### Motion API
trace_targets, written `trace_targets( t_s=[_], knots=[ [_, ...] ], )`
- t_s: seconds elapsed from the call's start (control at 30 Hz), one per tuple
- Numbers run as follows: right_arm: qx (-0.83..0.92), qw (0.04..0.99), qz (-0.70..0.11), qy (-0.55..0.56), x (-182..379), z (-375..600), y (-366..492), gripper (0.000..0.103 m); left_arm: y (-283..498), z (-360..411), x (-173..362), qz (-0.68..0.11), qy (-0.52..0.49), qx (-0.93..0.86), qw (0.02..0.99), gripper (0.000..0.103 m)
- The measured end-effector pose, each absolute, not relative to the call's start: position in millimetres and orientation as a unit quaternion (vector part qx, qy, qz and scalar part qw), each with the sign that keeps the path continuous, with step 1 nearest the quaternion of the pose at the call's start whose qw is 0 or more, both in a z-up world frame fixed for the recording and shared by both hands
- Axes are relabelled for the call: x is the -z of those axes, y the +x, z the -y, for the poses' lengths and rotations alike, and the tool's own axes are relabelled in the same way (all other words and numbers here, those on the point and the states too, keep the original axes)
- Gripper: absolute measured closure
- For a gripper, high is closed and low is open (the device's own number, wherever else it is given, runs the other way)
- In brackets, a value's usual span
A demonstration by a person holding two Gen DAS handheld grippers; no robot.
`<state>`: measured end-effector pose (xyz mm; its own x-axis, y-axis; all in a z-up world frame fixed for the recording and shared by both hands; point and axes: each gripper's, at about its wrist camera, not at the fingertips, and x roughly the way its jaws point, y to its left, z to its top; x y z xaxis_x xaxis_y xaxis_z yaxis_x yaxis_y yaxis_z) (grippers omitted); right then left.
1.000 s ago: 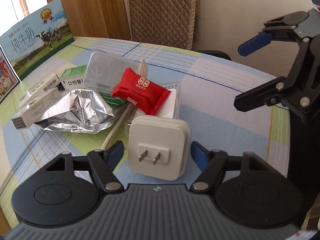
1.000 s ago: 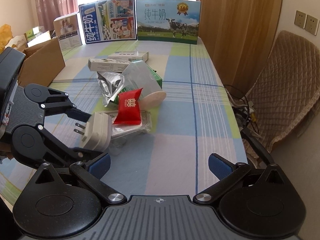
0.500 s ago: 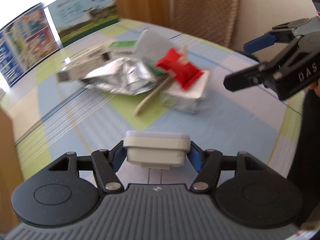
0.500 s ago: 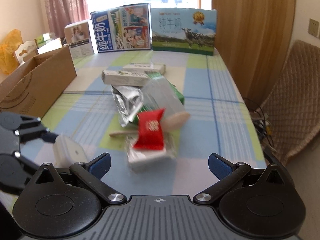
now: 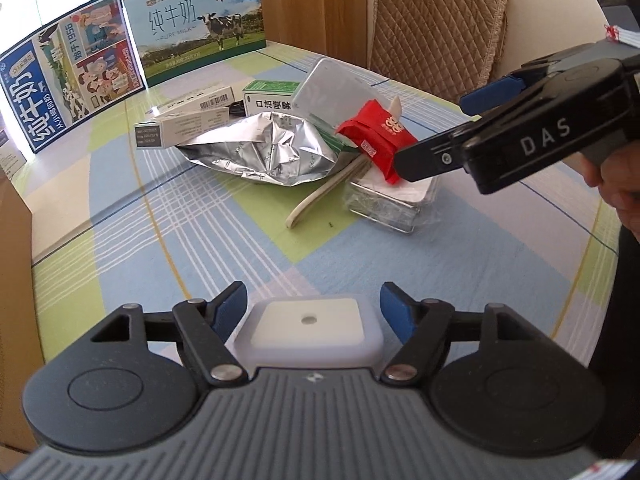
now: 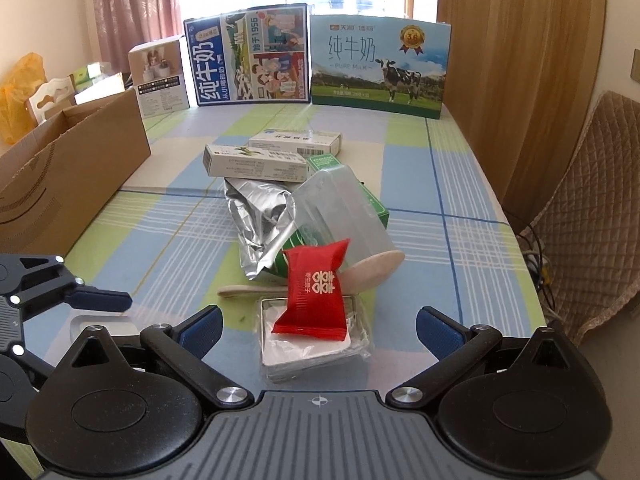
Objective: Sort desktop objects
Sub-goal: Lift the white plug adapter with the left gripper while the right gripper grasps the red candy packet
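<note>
The left gripper (image 5: 314, 312) has its 2 blue-padded fingers (image 5: 228, 310) spread, apart from the white square plug adapter (image 5: 308, 330) lying flat on the checked desk (image 5: 200, 248) between them. The right gripper (image 6: 318, 326) hangs with fingers (image 6: 436, 328) spread wide above the red foil candy packet (image 6: 316, 292), which rests on a clear-wrapped flat tin (image 6: 312, 346). Beyond lie a crumpled silver foil bag (image 6: 260, 220) and 2 slim white cartons (image 6: 256, 162).

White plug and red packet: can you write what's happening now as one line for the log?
left tool: open, white plug between fingers | right tool: open, above red packet | table: pile unsorted
</note>
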<state>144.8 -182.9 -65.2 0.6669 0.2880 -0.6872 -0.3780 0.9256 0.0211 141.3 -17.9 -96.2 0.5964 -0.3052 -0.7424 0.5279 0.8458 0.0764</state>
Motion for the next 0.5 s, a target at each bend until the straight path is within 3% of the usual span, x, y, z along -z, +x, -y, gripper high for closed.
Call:
trace_targets(
  t_s=[0.27, 0.4, 0.5],
  knots=[
    [-0.188, 0.910, -0.364, -0.061, 68.2, 179.5, 144.7, 0.002, 133.5, 8.2, 93.2, -0.403, 0.123, 0.235, 0.876, 0.027],
    [-0.186, 0.911, -0.363, -0.057, 69.4, 177.3, 145.2, 0.002, 131.6, 6.1, 93.8, -0.408, 0.123, 0.237, 0.873, 0.029],
    [-0.186, 0.913, -0.359, -0.057, 69.2, 174.4, 147.0, 0.003, 132.1, 4.4, 93.9, -0.411, 0.119, 0.232, 0.874, 0.041]
  ],
)
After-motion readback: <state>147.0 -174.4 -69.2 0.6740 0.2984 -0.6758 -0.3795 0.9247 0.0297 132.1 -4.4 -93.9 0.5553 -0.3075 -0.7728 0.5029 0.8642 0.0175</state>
